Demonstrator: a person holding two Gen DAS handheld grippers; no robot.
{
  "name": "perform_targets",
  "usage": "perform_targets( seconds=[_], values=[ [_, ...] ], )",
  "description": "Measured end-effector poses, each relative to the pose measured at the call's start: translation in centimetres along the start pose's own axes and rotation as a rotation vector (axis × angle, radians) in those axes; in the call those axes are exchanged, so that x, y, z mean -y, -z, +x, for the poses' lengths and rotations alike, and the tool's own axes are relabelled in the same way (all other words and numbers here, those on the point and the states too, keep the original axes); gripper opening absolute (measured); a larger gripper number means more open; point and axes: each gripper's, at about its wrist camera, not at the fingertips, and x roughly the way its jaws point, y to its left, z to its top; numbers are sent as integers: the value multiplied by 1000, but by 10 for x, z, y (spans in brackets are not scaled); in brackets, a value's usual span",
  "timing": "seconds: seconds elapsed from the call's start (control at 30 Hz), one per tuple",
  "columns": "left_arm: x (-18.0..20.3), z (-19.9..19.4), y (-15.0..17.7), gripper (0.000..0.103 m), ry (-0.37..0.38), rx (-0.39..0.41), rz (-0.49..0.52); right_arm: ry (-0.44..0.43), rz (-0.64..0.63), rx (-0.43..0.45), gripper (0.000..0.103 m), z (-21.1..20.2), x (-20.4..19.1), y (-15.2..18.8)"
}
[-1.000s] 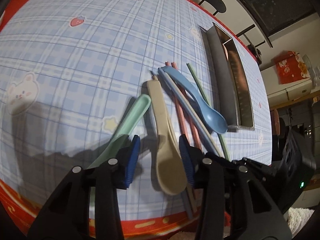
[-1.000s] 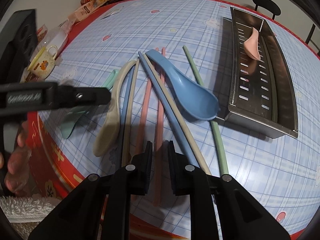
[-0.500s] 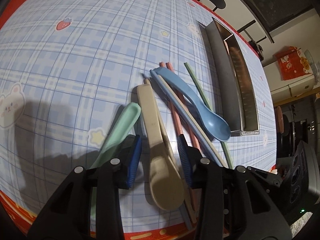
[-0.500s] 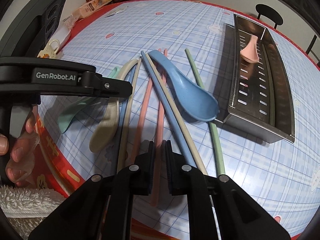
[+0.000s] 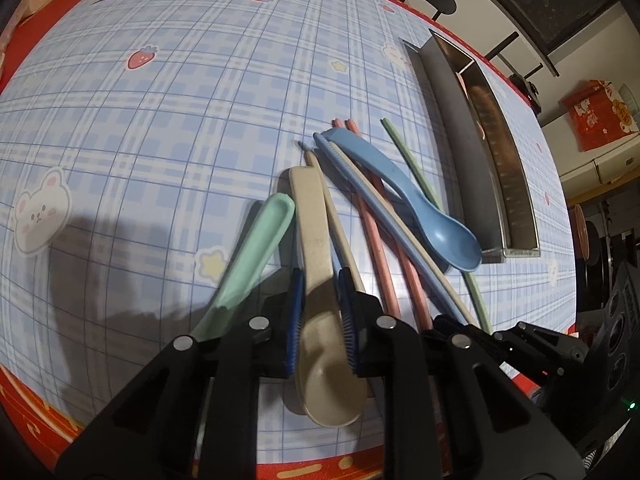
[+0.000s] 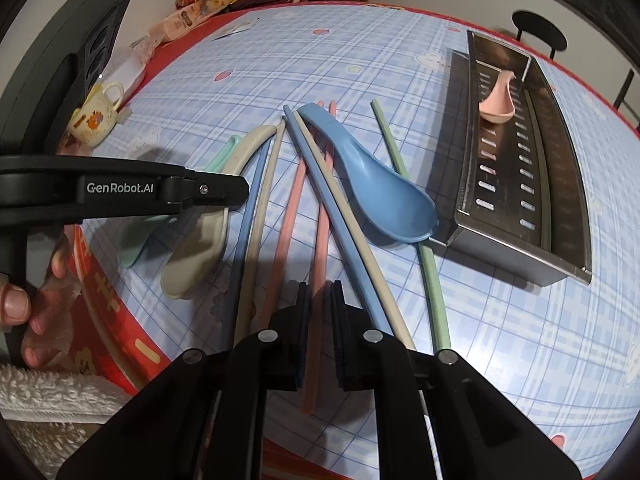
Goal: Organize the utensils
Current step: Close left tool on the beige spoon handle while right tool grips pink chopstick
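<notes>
Meanwhile, the left gripper [image 5: 320, 316] was closing on the beige spoon [image 5: 320, 280], its blue pads at the neck just above the bowl — the spoon's long axis ran from 6 toward 12 o'clock, in line with the fingers. The right gripper [image 6: 319, 332] was clamped nearly shut on one pink chopstick [image 6: 318, 280], which also pointed toward 12 o'clock. From that claw the steel tray [image 6: 568, 184], holding a pink spoon [image 6: 496, 100], lay at about 2 o'clock, well apart. Between stood the blue spoon [image 6: 372, 176], a blue-and-beige chopstick pair [image 6: 340, 216] crossing the pink ones, and a green chopstick [image 6: 408, 204]. A mint spoon [image 5: 248, 252] lay at 11 o'clock of the left claw, just beside
</notes>
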Motion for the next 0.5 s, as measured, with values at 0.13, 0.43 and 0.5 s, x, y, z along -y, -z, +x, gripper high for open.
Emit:
perform_targets(
  seconds=[0.13,0.43,0.5],
  values=[
    [-4,-3,7,21,13,-5,-16,14,-19,4,11,0,-2,0],
    [-13,-23,20,10,44,19,-20,9,-23,-12,8,-2,-2,3],
    [-15,-23,22,10,36,15,-25,6,-23,-13,8,-4,-3,5]
  ],
)
